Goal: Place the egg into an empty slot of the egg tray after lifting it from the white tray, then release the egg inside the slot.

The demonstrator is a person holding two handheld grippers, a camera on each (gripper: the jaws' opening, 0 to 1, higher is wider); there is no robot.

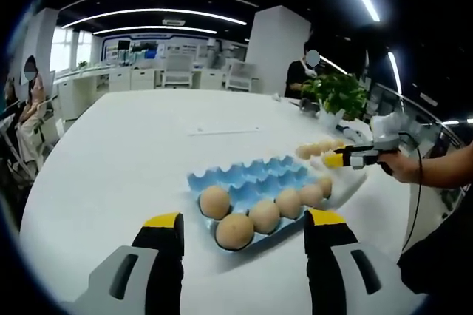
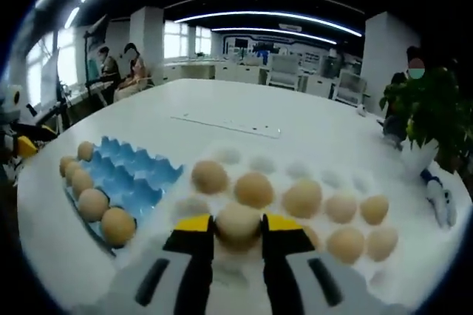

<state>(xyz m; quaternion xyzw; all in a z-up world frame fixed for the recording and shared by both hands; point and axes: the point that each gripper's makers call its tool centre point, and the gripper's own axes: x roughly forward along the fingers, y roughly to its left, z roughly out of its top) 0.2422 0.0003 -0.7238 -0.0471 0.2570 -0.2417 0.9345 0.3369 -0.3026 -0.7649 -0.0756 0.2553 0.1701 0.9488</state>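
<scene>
— Open-plan office behind: ceiling light strips, white desks, a few seated people at far edge. Big white table (image 1: 133, 160) up front.

— Left gripper (image 1: 245, 234)?

— Yellow-tipped jaws spread wide, nothing between, hovering over table just short of blue egg tray (image 1: 255, 174). Five eggs along tray's near edge in left gripper view, front one (image 1: 234, 231) closest to cam; rest of slots bare blue.

— Right gripper (image 2: 237, 232)?

— Jaws closed in on an egg (image 2: 238, 222), yellow pads touching both sides. Egg sits in near row of white tray (image 2: 295, 171), apparently still down in its cup; can't tell for sure, view blurry there.

— Other eggs in white tray?

— Approx. eight more, tan, in two rows to right & behind the gripped one. Several back cups bare.

— Blue tray from right gripper view?

— Left of white tray, just beside it, edges near touching. Five eggs down its left side, same as other cam.

— Anything else?

— Right gripper also seen in left gripper view at far right, held in a hand (image 1: 403, 167), cable hanging from it, tips over white tray's eggs. Potted green plant (image 2: 429, 119) beyond white tray, white pot. Flat strip-like item (image 2: 225, 126) lying mid-table, well apart from both trays.
</scene>
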